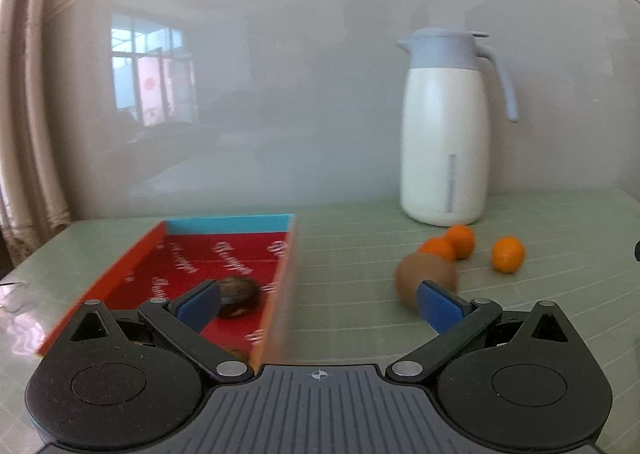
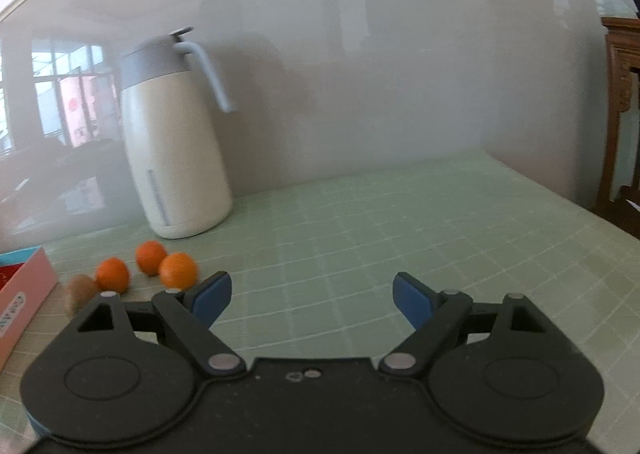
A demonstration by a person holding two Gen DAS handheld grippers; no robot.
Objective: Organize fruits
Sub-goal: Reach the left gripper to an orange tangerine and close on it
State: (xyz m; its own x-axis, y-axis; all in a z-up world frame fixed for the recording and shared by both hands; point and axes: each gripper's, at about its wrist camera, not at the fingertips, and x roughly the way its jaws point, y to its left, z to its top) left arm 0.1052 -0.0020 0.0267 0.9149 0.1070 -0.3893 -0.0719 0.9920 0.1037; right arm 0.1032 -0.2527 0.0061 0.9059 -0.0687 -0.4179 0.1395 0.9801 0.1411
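Note:
A shallow red box (image 1: 224, 262) with a blue far wall lies on the green table at the left; a brown kiwi (image 1: 240, 294) lies in it. A second kiwi (image 1: 424, 274) lies on the table right of the box, with three small oranges (image 1: 507, 254) behind it. My left gripper (image 1: 320, 304) is open and empty, its jaws straddling the box's right wall. In the right wrist view the oranges (image 2: 178, 269), the kiwi (image 2: 82, 290) and the box's corner (image 2: 24, 286) show at the left. My right gripper (image 2: 312, 296) is open and empty over bare table.
A tall white jug with a grey lid and handle (image 1: 446, 134) stands at the back against the wall, also in the right wrist view (image 2: 176, 142). A curtain (image 1: 24, 114) hangs at the far left. Dark wooden furniture (image 2: 624, 114) stands beyond the table's right edge.

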